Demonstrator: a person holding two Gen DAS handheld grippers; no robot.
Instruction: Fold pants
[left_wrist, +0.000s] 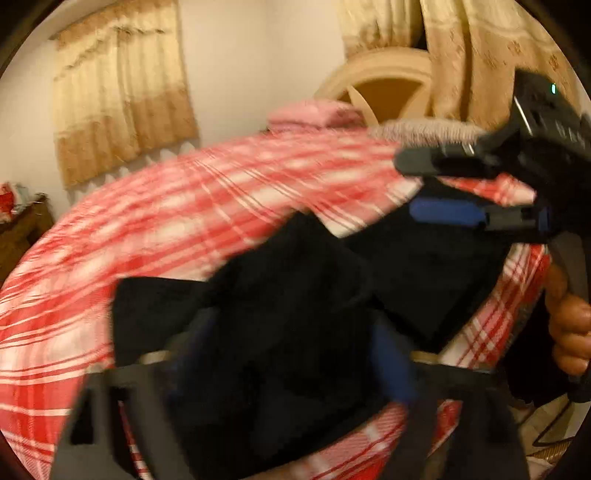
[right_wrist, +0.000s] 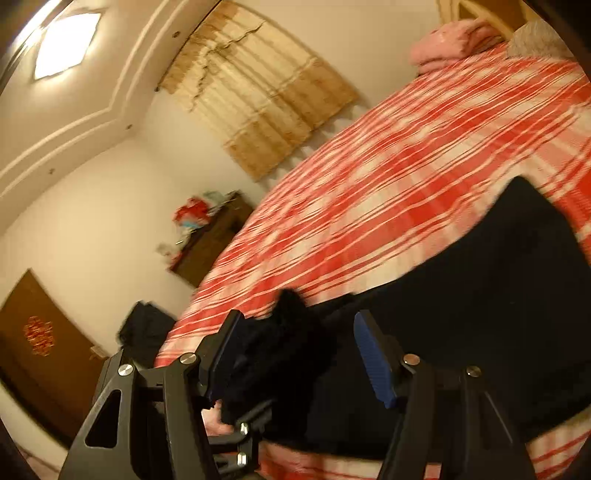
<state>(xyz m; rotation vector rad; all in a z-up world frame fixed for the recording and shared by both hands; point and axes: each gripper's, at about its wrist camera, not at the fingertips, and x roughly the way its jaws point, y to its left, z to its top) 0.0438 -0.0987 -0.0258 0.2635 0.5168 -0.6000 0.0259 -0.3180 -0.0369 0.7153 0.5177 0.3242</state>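
Note:
The black pants (left_wrist: 295, 295) lie bunched on a bed covered by a red and white plaid sheet (left_wrist: 184, 206). My left gripper (left_wrist: 295, 354) stands open with pants fabric between and over its fingers; the view is blurred. My right gripper (left_wrist: 432, 188) shows at the upper right of the left wrist view, open above the far part of the pants. In the right wrist view the right gripper (right_wrist: 295, 350) is open, its blue pads (right_wrist: 373, 358) apart, with a fold of the black pants (right_wrist: 480, 295) lying between the fingers.
A folded pink blanket (right_wrist: 450, 44) and a pillow (left_wrist: 424, 131) lie at the head of the bed. A dark wooden cabinet (right_wrist: 210, 240) with clutter stands by the wall. A brown door (right_wrist: 40, 350) and a dark bag (right_wrist: 147, 332) are near the bed's corner.

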